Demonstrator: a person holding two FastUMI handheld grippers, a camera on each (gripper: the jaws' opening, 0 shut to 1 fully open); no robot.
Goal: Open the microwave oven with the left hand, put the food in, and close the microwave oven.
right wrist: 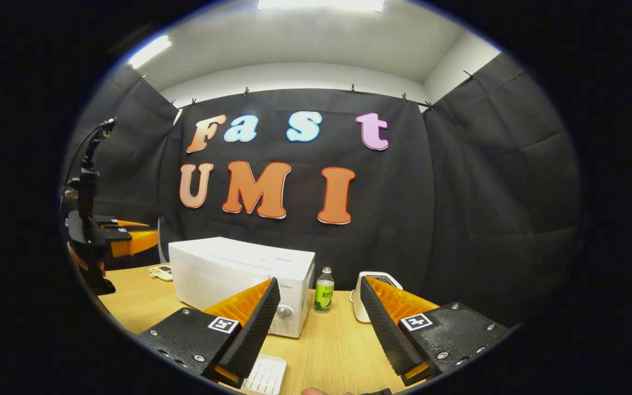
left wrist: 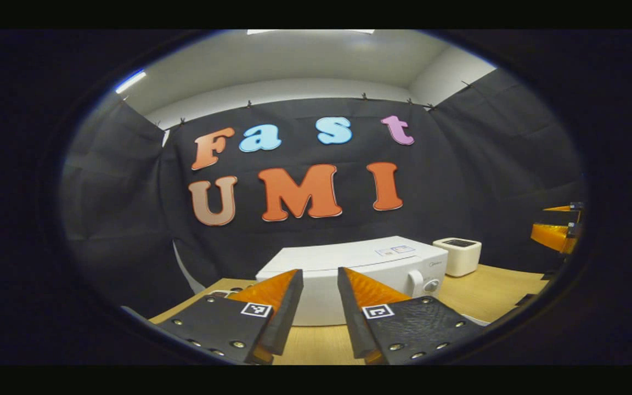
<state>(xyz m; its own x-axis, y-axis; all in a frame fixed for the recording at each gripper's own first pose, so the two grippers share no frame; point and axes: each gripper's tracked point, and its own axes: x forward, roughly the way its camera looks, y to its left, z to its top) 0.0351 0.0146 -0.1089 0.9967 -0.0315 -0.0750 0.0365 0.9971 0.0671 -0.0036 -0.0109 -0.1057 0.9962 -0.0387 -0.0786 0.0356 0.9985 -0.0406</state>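
Observation:
The white microwave oven [left wrist: 349, 263] stands on the wooden table, door shut, with its handle and knob [left wrist: 430, 285] at the right of its front. My left gripper [left wrist: 320, 274] is open and empty, held a short way in front of the oven's door. In the right gripper view the microwave oven [right wrist: 228, 269] sits left of centre. My right gripper [right wrist: 320, 282] is open and empty, farther back over the table. A white ribbed tray [right wrist: 264, 376] lies just below its left finger; what it holds I cannot tell. The left gripper [right wrist: 129, 238] shows at the far left.
A small white appliance [left wrist: 458, 255] stands right of the oven, partly behind my right finger [right wrist: 382, 285]. A green-labelled bottle [right wrist: 324, 291] stands between it and the oven. A small white item [right wrist: 161, 271] lies left of the oven. The other gripper [left wrist: 557, 230] is at the right edge.

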